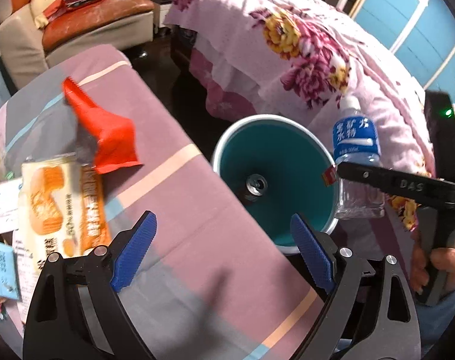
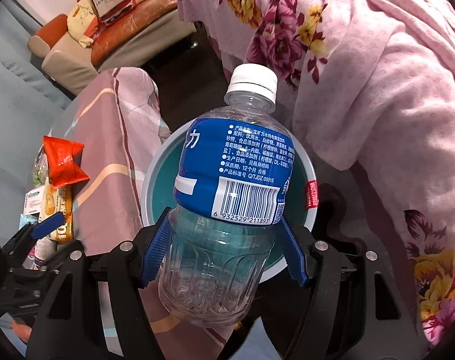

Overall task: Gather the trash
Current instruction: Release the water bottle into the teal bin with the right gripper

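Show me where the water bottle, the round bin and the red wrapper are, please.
water bottle [image 2: 233, 162]: right wrist view, on its blue label.
round bin [image 1: 275, 150]: left wrist view, on the teal inner wall.
red wrapper [image 1: 107, 132]: left wrist view, on the middle of the crumpled foil.

A lived-in home: sofa [image 1: 77, 27] with cushions, floral blanket [image 1: 287, 36] draped over furniture.

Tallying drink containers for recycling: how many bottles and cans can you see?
2. A capped bottle is gripped by the right gripper above the bin; a can lies at the bin's bottom. More may be hidden among the wrappers.
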A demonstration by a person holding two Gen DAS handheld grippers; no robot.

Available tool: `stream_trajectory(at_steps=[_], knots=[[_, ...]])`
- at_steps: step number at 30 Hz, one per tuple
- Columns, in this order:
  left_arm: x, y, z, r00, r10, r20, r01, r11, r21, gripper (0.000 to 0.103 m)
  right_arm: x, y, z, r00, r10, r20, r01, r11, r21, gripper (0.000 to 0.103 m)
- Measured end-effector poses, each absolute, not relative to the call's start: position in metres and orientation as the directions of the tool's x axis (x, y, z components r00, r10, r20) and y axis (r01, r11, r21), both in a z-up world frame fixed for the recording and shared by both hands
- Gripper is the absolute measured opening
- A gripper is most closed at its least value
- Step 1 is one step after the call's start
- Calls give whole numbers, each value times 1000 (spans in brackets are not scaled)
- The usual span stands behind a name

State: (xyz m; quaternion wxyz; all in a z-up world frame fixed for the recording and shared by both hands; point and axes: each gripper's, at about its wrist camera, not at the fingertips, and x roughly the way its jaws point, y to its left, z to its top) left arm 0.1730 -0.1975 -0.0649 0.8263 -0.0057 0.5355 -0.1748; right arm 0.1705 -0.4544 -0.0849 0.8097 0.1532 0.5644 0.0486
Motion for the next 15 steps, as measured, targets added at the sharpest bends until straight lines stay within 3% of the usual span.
stream_trajectory(at_steps=[4,7,15], knots=[[169,-185,-62,371,-305,-877,268,940,-213,91,171,-447,-89,341,240,-909,96,953,288,66],[164,-178,-63,370,-300,-879,264,941,-209,91,168,-443,-85,349,232,-908,97,955,281,74],[144,-150,-58,389,-290,-874,228,950,-213,91,155,-424,-65,361,227,-905,79,959,272,81]])
